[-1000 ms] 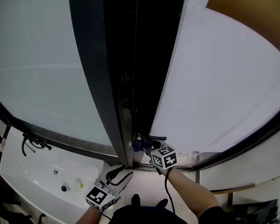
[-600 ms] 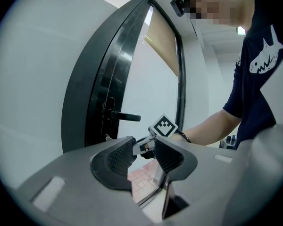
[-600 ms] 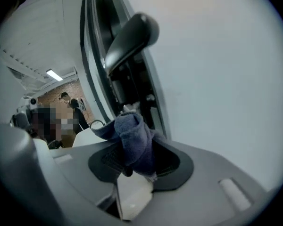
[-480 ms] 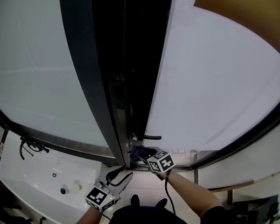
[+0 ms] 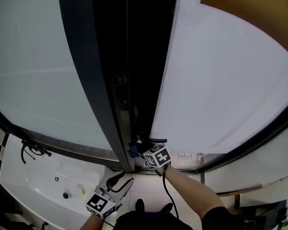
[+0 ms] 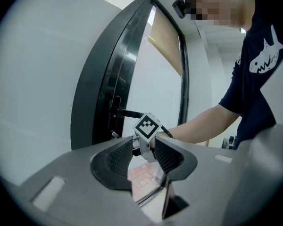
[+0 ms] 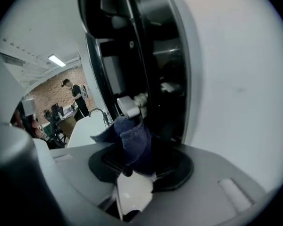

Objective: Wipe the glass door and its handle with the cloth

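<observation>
The glass door (image 5: pixel 221 90) has a black frame (image 5: pixel 98 80) and a black lever handle (image 5: pixel 155 140). My right gripper (image 5: pixel 140 151) is at the door's edge just below the handle, shut on a dark blue cloth (image 5: pixel 133 151). In the right gripper view the cloth (image 7: pixel 132 138) bunches up between the jaws and touches a white latch piece (image 7: pixel 127 106) on the door edge. My left gripper (image 5: pixel 121 179) hangs lower, away from the door, open and holding nothing. The left gripper view shows its pads (image 6: pixel 119 158) apart, with the handle (image 6: pixel 129 113) beyond.
A white washbasin (image 5: pixel 36 186) with a black tap (image 5: pixel 32 149) stands at the lower left. The person's shoes (image 5: pixel 140 205) show on the tiled floor below the door. People and desks are far off in the right gripper view.
My right gripper has moved left and slightly up with the cloth, from below the handle to the door's edge. The left gripper has stayed nearly still.
</observation>
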The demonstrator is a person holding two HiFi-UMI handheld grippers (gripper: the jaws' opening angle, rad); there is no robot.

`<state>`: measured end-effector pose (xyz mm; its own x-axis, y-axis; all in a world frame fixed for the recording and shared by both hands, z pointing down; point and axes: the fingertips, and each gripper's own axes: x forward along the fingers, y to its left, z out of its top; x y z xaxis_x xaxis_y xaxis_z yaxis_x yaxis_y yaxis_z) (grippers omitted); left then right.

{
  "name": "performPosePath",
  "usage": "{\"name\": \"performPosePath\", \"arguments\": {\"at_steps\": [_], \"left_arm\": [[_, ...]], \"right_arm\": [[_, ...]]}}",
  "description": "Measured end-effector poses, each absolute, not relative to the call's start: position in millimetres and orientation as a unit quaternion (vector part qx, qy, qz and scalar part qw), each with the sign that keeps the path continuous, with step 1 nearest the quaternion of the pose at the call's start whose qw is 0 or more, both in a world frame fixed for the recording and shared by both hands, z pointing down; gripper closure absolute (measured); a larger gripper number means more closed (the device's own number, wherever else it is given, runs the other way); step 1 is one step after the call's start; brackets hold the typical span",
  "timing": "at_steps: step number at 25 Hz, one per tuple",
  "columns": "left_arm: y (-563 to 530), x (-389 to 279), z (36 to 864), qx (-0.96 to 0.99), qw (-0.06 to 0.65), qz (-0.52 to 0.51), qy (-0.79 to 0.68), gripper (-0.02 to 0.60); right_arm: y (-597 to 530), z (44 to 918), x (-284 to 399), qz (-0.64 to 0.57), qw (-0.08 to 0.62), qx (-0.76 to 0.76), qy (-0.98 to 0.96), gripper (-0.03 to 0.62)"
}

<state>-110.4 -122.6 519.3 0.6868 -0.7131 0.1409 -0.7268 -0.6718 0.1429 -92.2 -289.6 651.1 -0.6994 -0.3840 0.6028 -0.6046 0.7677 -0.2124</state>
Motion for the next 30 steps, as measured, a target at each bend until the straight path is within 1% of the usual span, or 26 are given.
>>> {"name": "performPosePath", "arguments": {"at_steps": [4, 6, 9, 18, 30], "left_arm": [[-121, -111, 528, 0.916, 0.09, 0.049, -0.389, 0.44], [-122, -109, 525, 0.918, 0.084, 0.05, -0.385, 0.44], [-124, -101, 513, 0.918, 0.083, 0.037, -0.386, 0.44], [-119, -102, 517, 0.919, 0.066, 0.062, -0.384, 0.44], [-119, -86, 503, 0.925, 0.07, 0.041, -0.371, 0.44]], "right_arm": [[-297, 639, -84, 0.257, 0.202, 0.31, -0.893, 0.454], [-299, 633, -80, 0.268, 0.18, 0.323, -0.89, 0.453], [-300, 630, -75, 0.273, 0.163, 0.33, -0.889, 0.454], [-305, 622, -51, 0.291, 0.116, 0.359, -0.879, 0.454], [-296, 607, -1, 0.276, 0.084, 0.392, -0.874, 0.453]]}}
